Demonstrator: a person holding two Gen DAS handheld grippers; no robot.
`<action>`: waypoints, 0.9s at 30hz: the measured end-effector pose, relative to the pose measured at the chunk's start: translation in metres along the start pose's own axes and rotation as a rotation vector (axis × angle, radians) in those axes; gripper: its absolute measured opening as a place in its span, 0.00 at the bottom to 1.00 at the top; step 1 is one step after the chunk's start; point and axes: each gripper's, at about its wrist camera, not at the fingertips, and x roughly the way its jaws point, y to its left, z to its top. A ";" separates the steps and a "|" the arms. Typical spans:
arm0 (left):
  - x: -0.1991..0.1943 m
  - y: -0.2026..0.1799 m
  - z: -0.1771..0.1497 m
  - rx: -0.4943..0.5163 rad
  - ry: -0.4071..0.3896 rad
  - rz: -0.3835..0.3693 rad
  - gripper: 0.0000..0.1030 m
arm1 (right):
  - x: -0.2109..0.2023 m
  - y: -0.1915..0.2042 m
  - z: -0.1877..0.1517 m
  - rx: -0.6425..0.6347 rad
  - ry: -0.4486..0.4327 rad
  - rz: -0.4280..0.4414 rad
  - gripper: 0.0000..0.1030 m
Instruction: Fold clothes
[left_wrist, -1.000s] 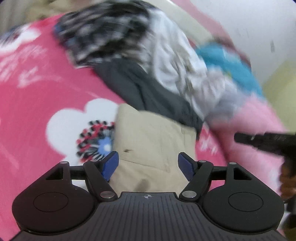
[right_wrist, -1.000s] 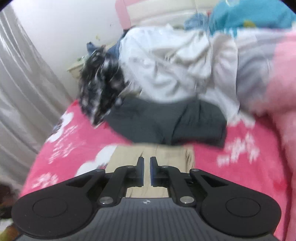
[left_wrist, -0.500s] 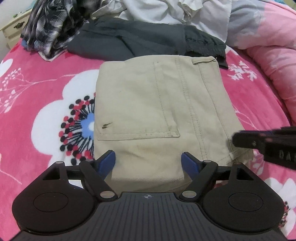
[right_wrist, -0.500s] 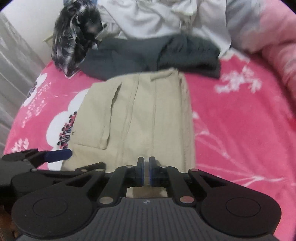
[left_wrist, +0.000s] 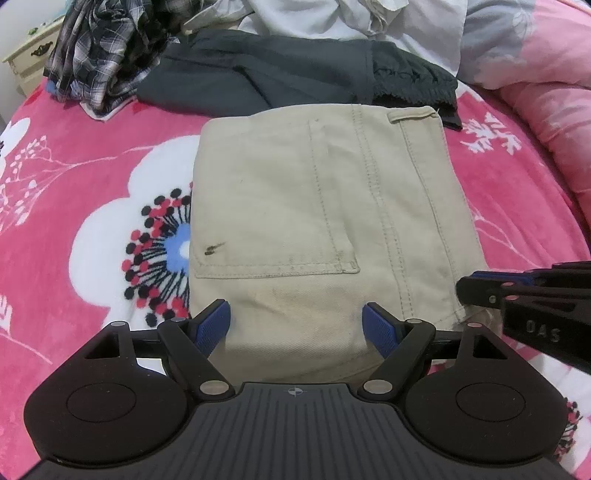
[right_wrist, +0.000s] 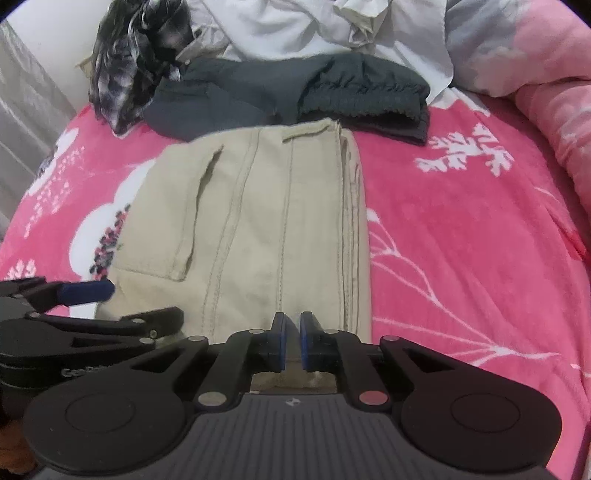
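Step in hand, as judged: folded khaki trousers (left_wrist: 314, 206) are being gripped along the near edge, for a further fold or a lift onto a pile. To do it well, all layers at the near edge should be caught, w/ both claws taking hold at matching depth so the stack isn't skewed; the bundle should be kept level and square when moved.

Left to right: a plaid shirt (left_wrist: 92, 59) is heaped at far left of the bed (left_wrist: 74, 155), then a dark grey garment (left_wrist: 280, 74) lies just behind the trousers, w/ a white garment (left_wrist: 332, 18) and a pink quilt (left_wrist: 546, 92) further right.

The left claw (left_wrist: 295, 325) is spread wide over the near-left part of the trousers; fabric is seen between its 2 blue pads (left_wrist: 214, 325), but nothing is pinched. The right claw (right_wrist: 291, 341) is pressed nearly together at the near-right edge; whether cloth is caught there can't be told, as the tips are masked by the body. The trousers lie flat mid-bed, directly ahead of both claws, pocket side up.
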 end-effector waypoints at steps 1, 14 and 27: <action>0.000 -0.001 0.000 0.001 0.000 0.002 0.77 | 0.002 0.000 0.000 -0.004 0.004 -0.002 0.08; 0.000 -0.003 0.002 0.016 0.010 0.013 0.78 | 0.003 0.001 0.000 -0.018 0.011 -0.006 0.08; -0.001 -0.007 0.003 0.048 0.008 0.037 0.78 | 0.002 -0.002 -0.001 -0.003 0.005 0.000 0.07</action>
